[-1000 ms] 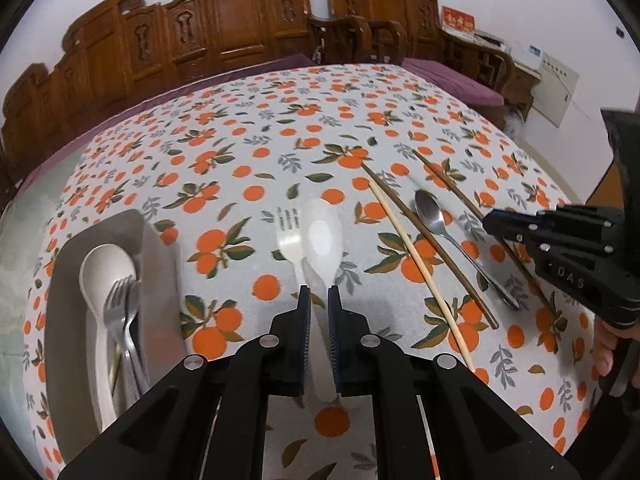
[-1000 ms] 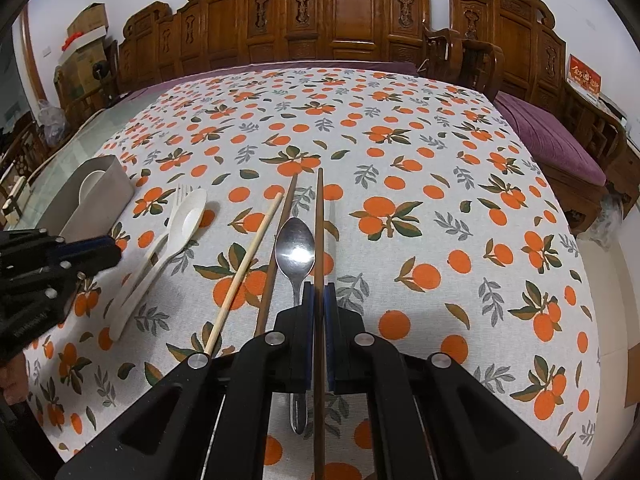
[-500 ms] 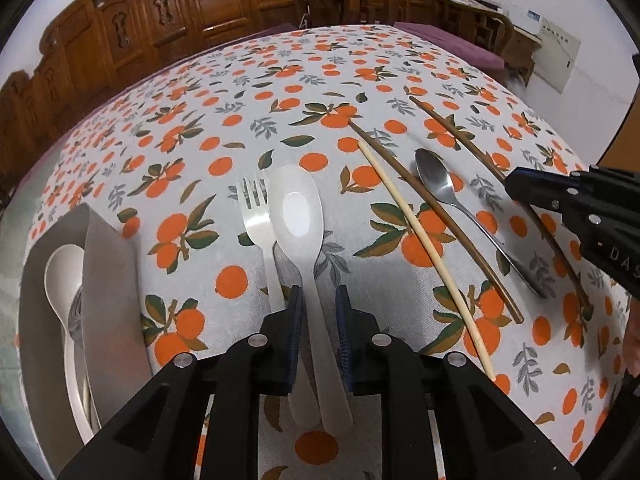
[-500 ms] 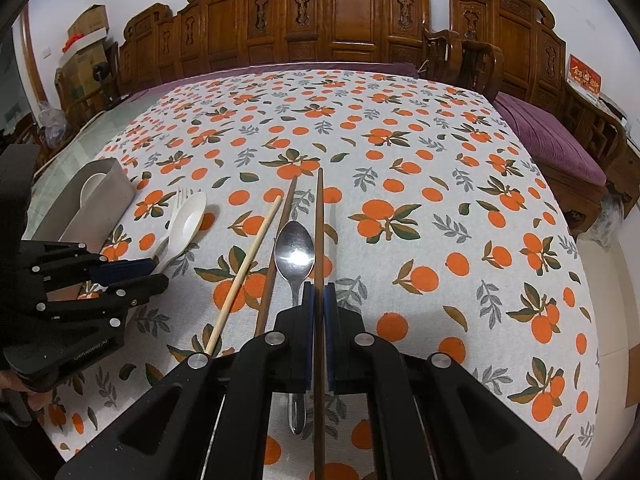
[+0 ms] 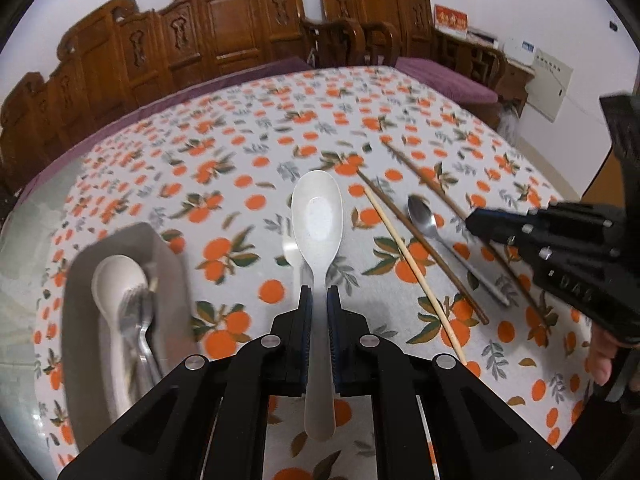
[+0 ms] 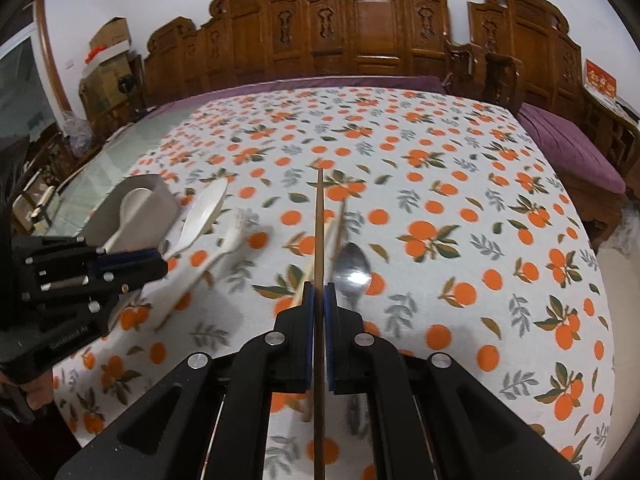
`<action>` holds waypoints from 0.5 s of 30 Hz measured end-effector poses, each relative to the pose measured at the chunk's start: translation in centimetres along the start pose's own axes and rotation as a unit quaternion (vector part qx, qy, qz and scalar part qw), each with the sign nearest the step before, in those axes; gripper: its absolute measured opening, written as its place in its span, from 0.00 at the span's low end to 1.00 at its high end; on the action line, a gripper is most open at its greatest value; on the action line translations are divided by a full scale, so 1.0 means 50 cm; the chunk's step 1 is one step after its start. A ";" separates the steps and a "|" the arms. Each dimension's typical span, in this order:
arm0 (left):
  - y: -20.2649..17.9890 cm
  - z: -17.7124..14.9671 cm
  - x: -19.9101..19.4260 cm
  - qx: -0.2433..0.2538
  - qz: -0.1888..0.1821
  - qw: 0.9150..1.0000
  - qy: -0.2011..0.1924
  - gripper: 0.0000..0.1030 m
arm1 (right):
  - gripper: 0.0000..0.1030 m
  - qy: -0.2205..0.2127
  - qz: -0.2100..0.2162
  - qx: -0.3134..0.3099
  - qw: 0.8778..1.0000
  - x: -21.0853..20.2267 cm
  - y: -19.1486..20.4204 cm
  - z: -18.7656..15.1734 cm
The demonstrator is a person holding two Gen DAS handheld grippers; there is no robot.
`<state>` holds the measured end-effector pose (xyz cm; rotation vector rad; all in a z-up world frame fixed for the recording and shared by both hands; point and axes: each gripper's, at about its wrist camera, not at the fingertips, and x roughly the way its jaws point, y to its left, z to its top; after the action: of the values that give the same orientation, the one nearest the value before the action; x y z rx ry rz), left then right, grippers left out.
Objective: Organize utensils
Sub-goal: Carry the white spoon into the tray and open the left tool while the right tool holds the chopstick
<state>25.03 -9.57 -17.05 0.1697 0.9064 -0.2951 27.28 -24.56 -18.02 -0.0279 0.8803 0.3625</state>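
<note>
My left gripper (image 5: pixel 318 294) is shut on the handle of a white plastic spoon (image 5: pixel 317 216) and holds it lifted above the tablecloth. A white fork (image 5: pixel 291 248) lies on the cloth below it. My right gripper (image 6: pixel 319 290) is shut on a dark brown chopstick (image 6: pixel 319 232), raised off the table. A pale chopstick (image 5: pixel 412 270), another brown chopstick (image 5: pixel 424 250) and a metal spoon (image 5: pixel 424 212) lie on the cloth between the grippers. The grey utensil tray (image 5: pixel 82 320) at the left holds a white spoon (image 5: pixel 116 280) and metal forks (image 5: pixel 138 316).
The table carries an orange-patterned cloth (image 6: pixel 460 208). Carved wooden chairs (image 6: pixel 360 32) stand along its far side. A purple cushioned bench (image 6: pixel 568 144) stands at the right. The bare glass edge of the table (image 6: pixel 132 140) shows at the left, behind the tray.
My left gripper closed on the white spoon and lifted it off the cloth. My right gripper lifted the brown chopstick and shifted left, away from the metal spoon.
</note>
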 end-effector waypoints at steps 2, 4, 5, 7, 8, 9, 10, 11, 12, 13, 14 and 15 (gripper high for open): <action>0.010 0.003 -0.016 -0.002 0.001 1.000 -0.008 0.07 | 0.06 -0.004 0.008 -0.006 1.000 -0.005 0.017 0.002; 0.025 0.005 -0.035 -0.003 0.004 1.000 -0.016 0.07 | 0.06 -0.006 0.014 -0.012 1.000 -0.009 0.034 0.003; 0.032 0.004 -0.042 -0.004 0.005 1.000 -0.019 0.07 | 0.06 -0.007 0.016 -0.014 1.000 -0.011 0.040 0.004; 0.048 0.002 -0.055 -0.005 0.009 1.000 -0.024 0.07 | 0.06 -0.009 0.024 -0.019 0.999 -0.016 0.056 0.005; 0.055 0.001 -0.061 -0.006 0.011 1.000 -0.025 0.07 | 0.06 -0.011 0.027 -0.022 0.999 -0.018 0.063 0.005; 0.068 -0.001 -0.067 -0.008 0.015 1.000 -0.026 0.07 | 0.06 -0.012 0.030 -0.023 0.999 -0.020 0.067 0.006; 0.077 -0.003 -0.072 -0.010 0.017 0.999 -0.027 0.07 | 0.06 -0.013 0.035 -0.025 0.999 -0.023 0.076 0.007; 0.088 -0.006 -0.076 -0.012 0.019 0.999 -0.027 0.07 | 0.06 -0.014 0.037 -0.027 0.999 -0.024 0.081 0.008; 0.099 -0.008 -0.079 -0.015 0.022 0.999 -0.027 0.07 | 0.06 -0.016 0.041 -0.029 0.999 -0.027 0.089 0.009; 0.112 -0.012 -0.082 -0.018 0.026 0.999 -0.027 0.07 | 0.06 -0.018 0.044 -0.032 0.998 -0.030 0.097 0.010; 0.123 -0.015 -0.085 -0.021 0.029 0.999 -0.027 0.07 | 0.06 -0.019 0.046 -0.034 0.998 -0.033 0.102 0.010; 0.137 -0.018 -0.087 -0.024 0.033 0.999 -0.027 0.07 | 0.06 -0.020 0.047 -0.038 0.998 -0.035 0.110 0.010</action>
<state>24.05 -2.06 -14.02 0.1460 0.8526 -0.2152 24.84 -19.83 -15.69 -0.0487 0.8288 0.4837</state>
